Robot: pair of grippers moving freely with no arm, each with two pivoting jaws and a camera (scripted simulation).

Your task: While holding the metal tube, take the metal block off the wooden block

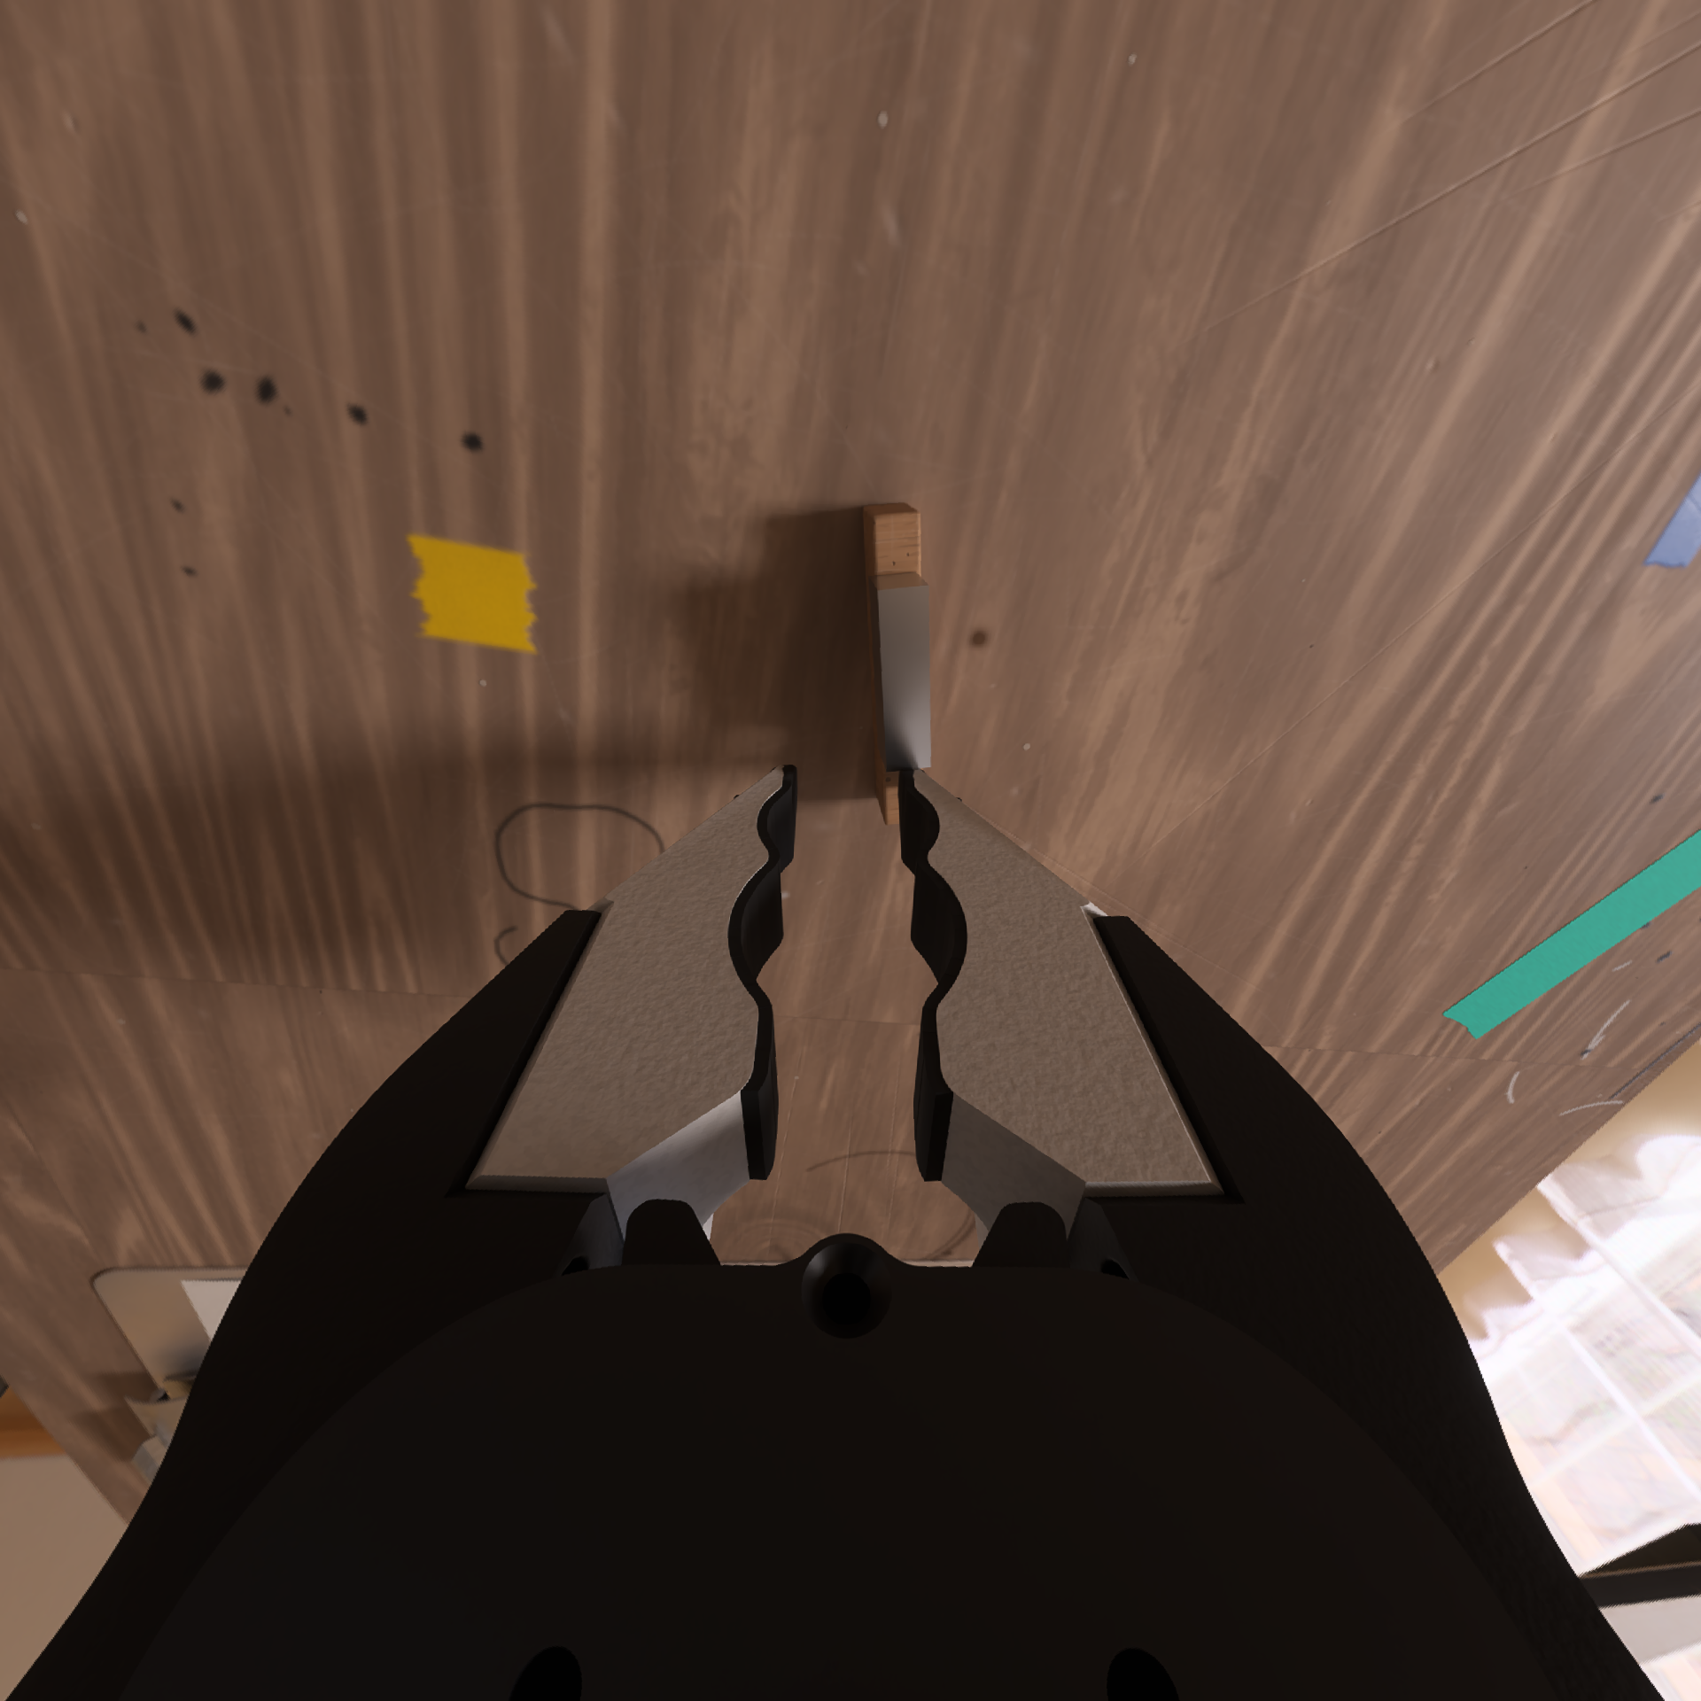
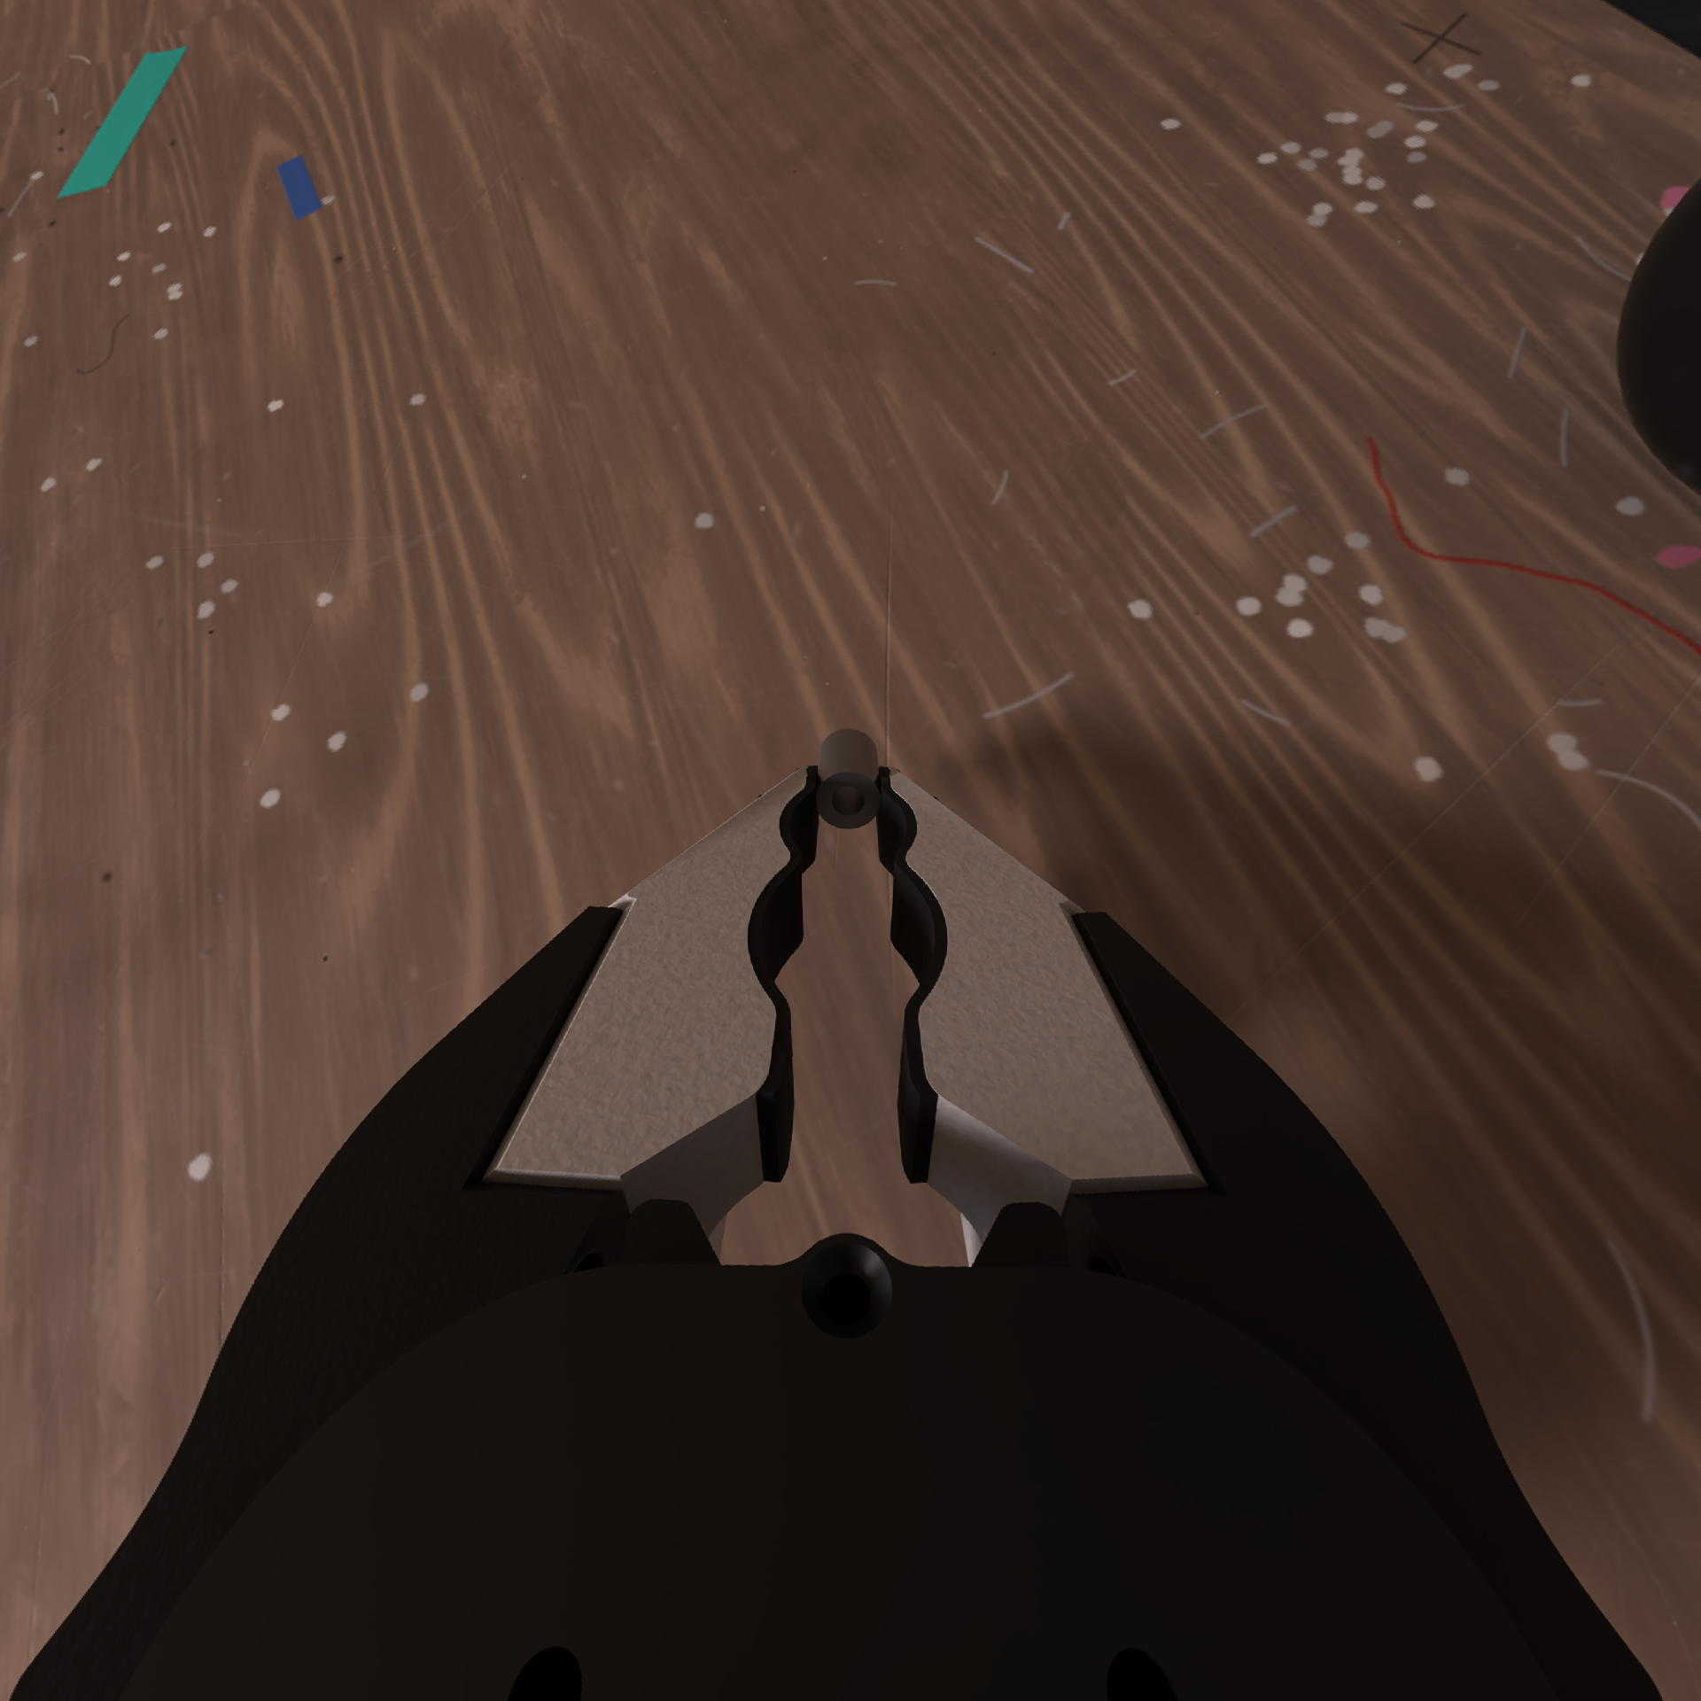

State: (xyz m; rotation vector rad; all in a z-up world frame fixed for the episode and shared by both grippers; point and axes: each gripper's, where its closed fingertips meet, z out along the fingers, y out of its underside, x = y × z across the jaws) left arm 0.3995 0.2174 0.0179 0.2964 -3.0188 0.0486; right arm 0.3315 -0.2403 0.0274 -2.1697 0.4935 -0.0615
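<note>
In the left wrist view a long wooden block (image 1: 893, 538) lies on the brown table, pointing away from me. A grey metal block (image 1: 905, 676) lies along its top, with wood showing at both ends. My left gripper (image 1: 847, 782) is open and empty, its fingertips just short of the near end of the stack, whose near end sits by the right fingertip. In the right wrist view my right gripper (image 2: 849, 782) is shut on a short grey metal tube (image 2: 847, 778), held at the fingertips above the table, its open end facing me.
Tape patches mark the table: yellow (image 1: 474, 594), green (image 1: 1583, 939) and blue (image 1: 1680, 538). The table edge runs at the lower right (image 1: 1381, 1289). A dark rounded object (image 2: 1666, 359) sits at the right edge of the right wrist view.
</note>
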